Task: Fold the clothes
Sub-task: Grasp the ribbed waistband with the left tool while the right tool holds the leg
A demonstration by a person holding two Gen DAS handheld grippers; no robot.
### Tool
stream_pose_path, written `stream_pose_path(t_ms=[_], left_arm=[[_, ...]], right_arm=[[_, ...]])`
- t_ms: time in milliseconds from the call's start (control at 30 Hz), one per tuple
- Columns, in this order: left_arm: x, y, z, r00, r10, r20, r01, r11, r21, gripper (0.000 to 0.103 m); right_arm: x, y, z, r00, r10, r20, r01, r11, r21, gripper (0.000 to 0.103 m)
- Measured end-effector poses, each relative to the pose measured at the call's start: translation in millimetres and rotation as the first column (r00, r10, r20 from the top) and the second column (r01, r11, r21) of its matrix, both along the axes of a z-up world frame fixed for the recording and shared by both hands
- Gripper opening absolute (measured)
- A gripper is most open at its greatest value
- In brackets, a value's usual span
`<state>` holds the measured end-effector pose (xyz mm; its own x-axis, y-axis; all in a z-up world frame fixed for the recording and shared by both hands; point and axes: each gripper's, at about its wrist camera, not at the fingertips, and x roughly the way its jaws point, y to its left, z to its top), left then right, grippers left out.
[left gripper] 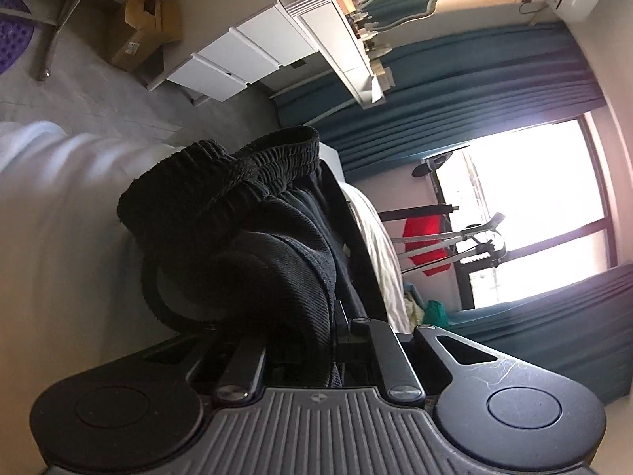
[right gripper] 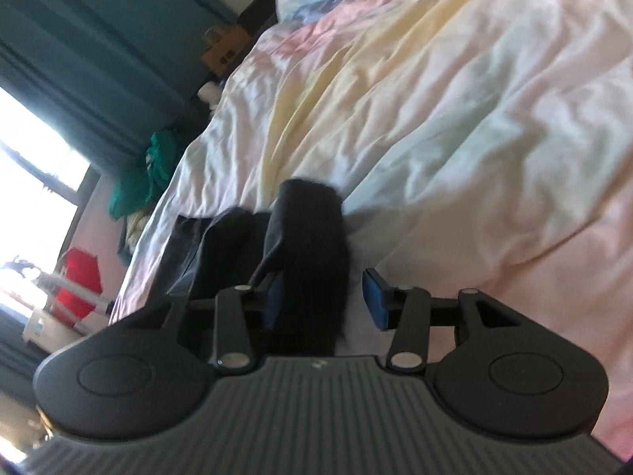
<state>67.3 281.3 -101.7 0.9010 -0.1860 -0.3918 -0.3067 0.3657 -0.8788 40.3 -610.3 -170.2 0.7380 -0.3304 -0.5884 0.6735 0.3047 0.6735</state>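
Observation:
A black garment with a ribbed elastic waistband (left gripper: 253,206) fills the middle of the left wrist view, bunched and hanging over the bed's edge. My left gripper (left gripper: 300,316) is shut on it, and the cloth hides the fingertips. In the right wrist view a fold of the same black garment (right gripper: 308,229) lies on the pastel bed cover (right gripper: 455,118). It runs between the jaws of my right gripper (right gripper: 322,301). The jaws stand apart, and the right blue pad (right gripper: 374,299) is clear of the cloth, with a gap showing.
A white drawer unit (left gripper: 237,63) and a cardboard box (left gripper: 146,19) stand on the floor beyond the bed. Teal curtains (left gripper: 455,91) frame a bright window (left gripper: 534,206), with a red item on a rack (left gripper: 427,245). A green cloth heap (right gripper: 146,182) lies beside the bed.

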Motion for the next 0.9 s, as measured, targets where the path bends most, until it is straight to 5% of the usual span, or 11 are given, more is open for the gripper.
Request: stream_pose_path(t_ms=[100, 333, 400, 467, 767, 900], left_arm=[[3.2, 0.7, -2.4, 1.000, 0.004, -0.014, -0.004, 1.000, 0.003, 0.011], [11.2, -1.9, -6.1, 1.000, 0.001, -0.031, 0.001, 0.999, 0.038, 0.011], [14.6, -3.3, -7.2, 0.999, -0.007, -0.045, 0.009, 0.998, 0.056, 0.011], [15.9, -2.9, -8.6, 0.999, -0.003, -0.049, 0.006, 0.998, 0.061, 0.011], [10.3, -2.5, -9.7, 0.999, 0.010, -0.045, -0.008, 0.999, 0.035, 0.011], [-2.5, 2.1, -16.8, 0.998, 0.018, -0.059, -0.020, 0.999, -0.045, 0.011]], right_arm=[[14.4, 0.5, -9.7, 0.998, 0.055, -0.016, -0.054, 0.998, 0.023, 0.047], [42.0, 14.5, -5.9, 0.992, 0.127, -0.010, -0.127, 0.988, -0.093, 0.046], [50.6, 19.2, -6.2, 0.989, 0.142, -0.031, -0.145, 0.985, -0.098, 0.031], [56.8, 25.1, -4.9, 0.986, 0.147, -0.075, -0.156, 0.980, -0.124, 0.005], [11.2, 18.5, 22.9, 0.999, -0.021, 0.032, 0.026, 0.983, -0.180, 0.003], [-13.1, 12.8, 17.9, 0.999, 0.044, 0.014, -0.042, 0.989, -0.141, 0.003]])
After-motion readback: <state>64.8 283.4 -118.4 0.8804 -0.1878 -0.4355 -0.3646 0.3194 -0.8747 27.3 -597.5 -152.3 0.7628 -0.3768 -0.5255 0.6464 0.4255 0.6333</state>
